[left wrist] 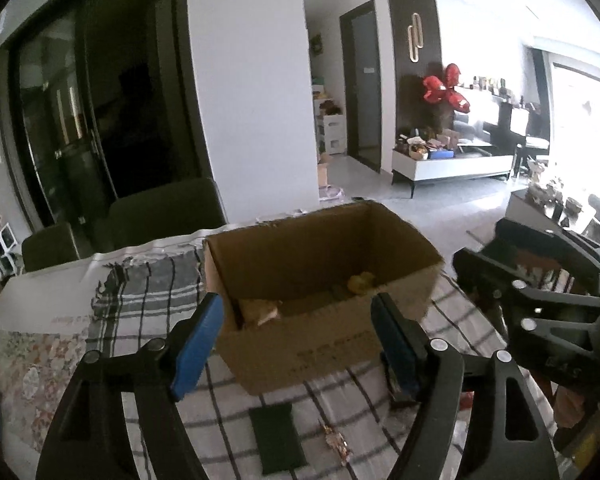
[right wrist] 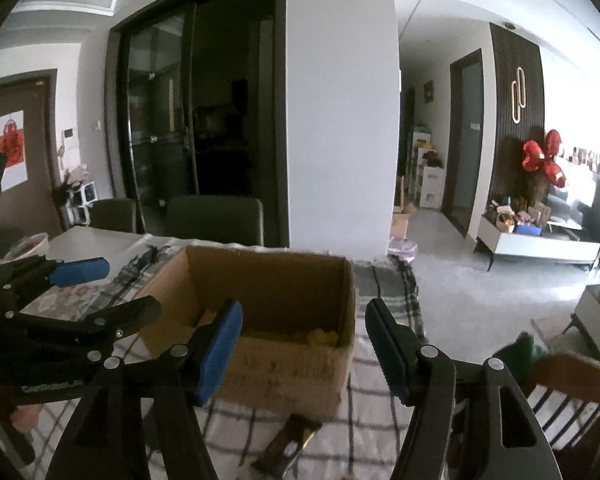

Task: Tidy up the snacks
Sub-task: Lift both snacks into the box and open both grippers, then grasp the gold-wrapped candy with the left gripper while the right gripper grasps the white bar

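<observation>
The desk (left wrist: 52, 292), draped in a checked cloth (left wrist: 148, 280), runs beyond both sets of jaws, its far and right-hand edges dropping to open floor. Straight ahead of both grippers stands the open cardboard box (left wrist: 324, 344), just past the fingertips, with yellowish snacks lying low against its near wall. The left gripper (left wrist: 298, 340) has its jaws spread wide with nothing between the blue pads; the right gripper (right wrist: 302, 350) stands likewise parted and empty.

Below the left jaws, nearer than the box, a dark green packet (left wrist: 278, 438) lies flat on the cloth with a small shiny wrapper (left wrist: 336, 442) just beside it; under the right jaws a dark bar-like packet (right wrist: 288, 442) rests near the box's front.

The two grippers hang close side by side, so reaching down together could knock them against each other. A careless descent may also snag the loose cloth and drag the box, or bump its near wall. Open room lies mainly above the box mouth and over the cloth in front.
</observation>
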`<state>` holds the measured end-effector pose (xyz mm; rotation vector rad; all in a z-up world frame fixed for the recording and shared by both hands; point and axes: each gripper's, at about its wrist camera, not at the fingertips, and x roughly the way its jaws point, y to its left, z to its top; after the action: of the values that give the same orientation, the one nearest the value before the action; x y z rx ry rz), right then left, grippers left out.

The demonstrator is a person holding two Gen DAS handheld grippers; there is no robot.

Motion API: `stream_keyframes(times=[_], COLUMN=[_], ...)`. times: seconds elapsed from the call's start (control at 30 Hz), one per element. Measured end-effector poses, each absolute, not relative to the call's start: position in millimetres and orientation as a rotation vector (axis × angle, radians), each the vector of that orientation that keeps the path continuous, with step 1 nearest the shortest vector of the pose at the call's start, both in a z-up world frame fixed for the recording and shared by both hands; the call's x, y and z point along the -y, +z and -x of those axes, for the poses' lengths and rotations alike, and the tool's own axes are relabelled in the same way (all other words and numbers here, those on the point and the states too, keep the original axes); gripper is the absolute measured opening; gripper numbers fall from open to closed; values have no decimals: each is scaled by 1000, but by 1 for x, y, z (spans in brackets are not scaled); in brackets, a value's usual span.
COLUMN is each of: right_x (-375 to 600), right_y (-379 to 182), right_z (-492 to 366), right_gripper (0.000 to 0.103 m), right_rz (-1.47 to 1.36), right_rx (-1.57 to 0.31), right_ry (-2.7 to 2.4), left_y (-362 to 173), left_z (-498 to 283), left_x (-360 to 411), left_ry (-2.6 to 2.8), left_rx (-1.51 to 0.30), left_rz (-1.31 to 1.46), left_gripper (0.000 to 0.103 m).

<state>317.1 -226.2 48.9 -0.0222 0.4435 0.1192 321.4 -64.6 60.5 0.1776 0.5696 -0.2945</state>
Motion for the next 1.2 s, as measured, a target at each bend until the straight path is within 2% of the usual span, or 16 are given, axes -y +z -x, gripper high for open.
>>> stream_keyframes(times=[0.8,1.13,1.2], right_x=[220,219,222], right_y=[-18,-67,-77], right_z=[-237,-248,-256], right_gripper=[65,64,60], right_rz=[78,78,57], right_rx=[-551,-682,-721], right_ry=[164,206,212], left_y=[-7,-48,-56], left_z=[-228,-247,-252], left_x=[58,62,63], left_ry=[-302,-341,-345], left_rx=[-583,-693,-715], left_rz=[-218,-211,-209], left_gripper=[75,60,58])
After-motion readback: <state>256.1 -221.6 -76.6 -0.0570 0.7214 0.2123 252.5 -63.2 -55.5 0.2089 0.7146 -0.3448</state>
